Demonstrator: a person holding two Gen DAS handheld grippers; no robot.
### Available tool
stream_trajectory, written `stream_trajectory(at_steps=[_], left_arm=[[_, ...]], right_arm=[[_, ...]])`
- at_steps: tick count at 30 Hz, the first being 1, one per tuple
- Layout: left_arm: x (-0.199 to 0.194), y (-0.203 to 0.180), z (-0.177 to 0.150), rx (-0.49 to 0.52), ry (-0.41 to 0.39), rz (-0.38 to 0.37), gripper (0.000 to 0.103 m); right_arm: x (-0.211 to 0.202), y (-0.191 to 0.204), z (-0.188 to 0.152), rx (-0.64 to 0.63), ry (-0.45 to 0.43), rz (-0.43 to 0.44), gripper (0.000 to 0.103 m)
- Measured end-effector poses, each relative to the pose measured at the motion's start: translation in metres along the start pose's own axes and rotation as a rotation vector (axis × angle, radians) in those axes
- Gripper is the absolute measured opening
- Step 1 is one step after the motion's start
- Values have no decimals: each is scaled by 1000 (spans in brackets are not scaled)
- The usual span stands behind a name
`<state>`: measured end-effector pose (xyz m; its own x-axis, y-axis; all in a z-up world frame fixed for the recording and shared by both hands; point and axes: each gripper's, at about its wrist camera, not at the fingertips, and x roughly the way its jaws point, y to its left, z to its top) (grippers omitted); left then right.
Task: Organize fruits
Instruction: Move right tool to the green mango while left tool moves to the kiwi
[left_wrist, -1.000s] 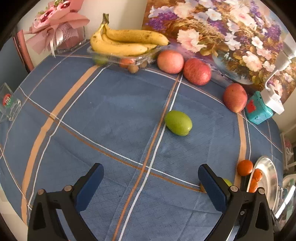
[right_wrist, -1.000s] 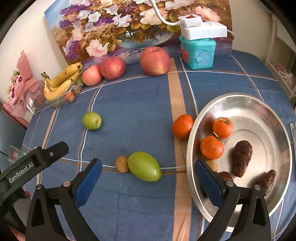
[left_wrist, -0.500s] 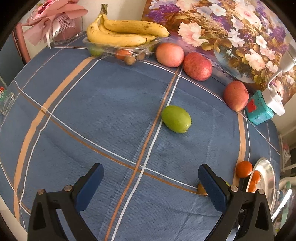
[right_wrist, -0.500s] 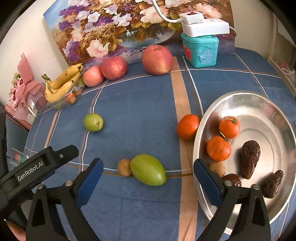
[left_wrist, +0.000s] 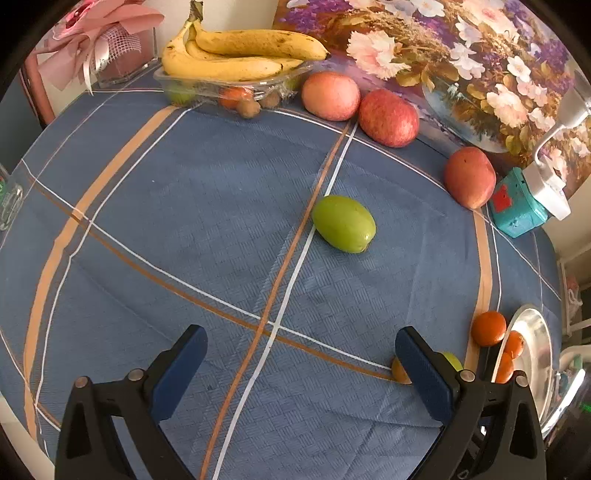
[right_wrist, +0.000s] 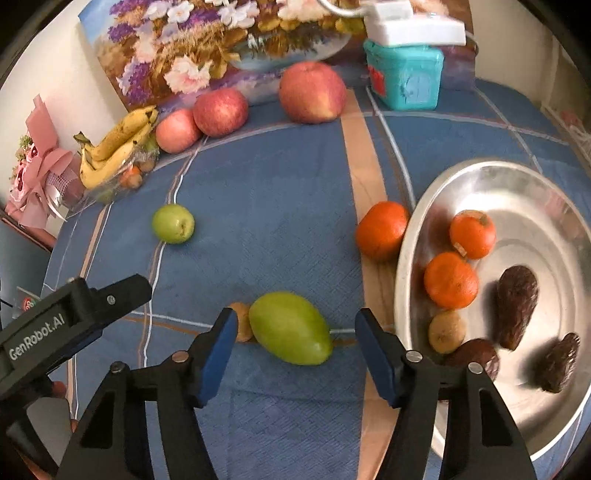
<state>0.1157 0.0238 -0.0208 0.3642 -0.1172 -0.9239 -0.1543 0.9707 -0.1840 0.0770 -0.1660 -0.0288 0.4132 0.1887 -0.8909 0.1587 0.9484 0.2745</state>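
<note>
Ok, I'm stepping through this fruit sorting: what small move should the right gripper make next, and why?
Probably ease the right gripper down a little more and finish closing on the green fruit. Its jaws have just been narrowing and now flank that fruit, but the pads don't look pressed on it yet. The metal plate with oranges waits close beside.

The desk wears a matt blue woven cloth with a fine basket texture and tan and white stripes. The plate is polished metal, shiny and reflective. The green fruit has smooth, slightly glossy skin; the tangerines look finely pitted and satiny. The dates are dark and wrinkled. The right claw has matt black plastic arms and smooth blue pads. The bananas lie on a clear, crinkly plastic tray.
</note>
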Motion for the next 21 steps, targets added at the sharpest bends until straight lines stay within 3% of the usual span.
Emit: stream_trajectory(at_steps=[8,21], left_arm=[[2,-1,0,4,9,-7,103],[0,0,2,-35,-13,-30,103]], right_arm=[[10,0,-3,15,36,25,50],[-5,-5,-1,55,14,53,46]])
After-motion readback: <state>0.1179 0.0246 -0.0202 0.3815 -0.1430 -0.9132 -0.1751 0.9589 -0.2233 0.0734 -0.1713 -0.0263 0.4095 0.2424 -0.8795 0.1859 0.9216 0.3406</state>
